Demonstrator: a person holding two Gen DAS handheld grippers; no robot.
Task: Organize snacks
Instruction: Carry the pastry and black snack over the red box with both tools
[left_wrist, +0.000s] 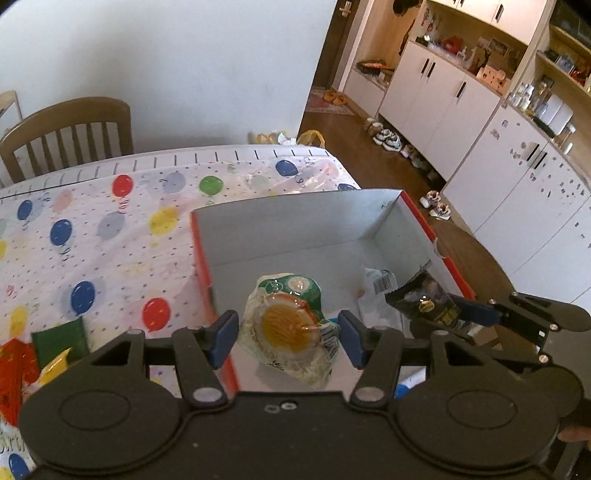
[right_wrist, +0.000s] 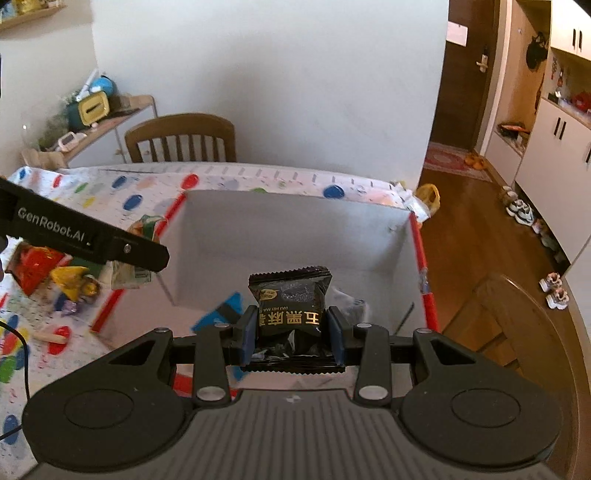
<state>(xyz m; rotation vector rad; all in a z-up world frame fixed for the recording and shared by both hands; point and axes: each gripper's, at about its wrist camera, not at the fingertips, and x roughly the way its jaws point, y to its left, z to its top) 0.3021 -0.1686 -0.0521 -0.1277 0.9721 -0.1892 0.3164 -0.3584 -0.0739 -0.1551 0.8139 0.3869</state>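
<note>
From the left wrist view, the balloon-print tablecloth (left_wrist: 92, 236) fills the left side, with a red packet (left_wrist: 13, 373), a green packet (left_wrist: 61, 338) and a yellow packet (left_wrist: 55, 365) lying at its lower left edge. This view alone shows the left gripper (left_wrist: 284, 338) holding a clear-wrapped round snack (left_wrist: 290, 326): a pale pouch with a green top and an orange disc printed on its face. The blue pads press its two sides, jaws part-way closed on it, over the near left part of the box (left_wrist: 295, 236). At the right, the right gripper (left_wrist: 476, 314) comes in from the side with a black packet (left_wrist: 428, 302).

The right wrist view shows what the other cannot: the right gripper (right_wrist: 291, 328) head-on, its pads clamped narrow on the black packet (right_wrist: 290, 306), a crimped dark pouch with gold characters, held above the box's near end. The left gripper's arm (right_wrist: 85, 240) crosses the left edge. Inside the white-walled, red-edged box (right_wrist: 295, 229) lie a blue packet (right_wrist: 221, 314) and a clear wrapper (right_wrist: 347, 304). One wooden chair (right_wrist: 181, 138) stands behind the table.
</note>
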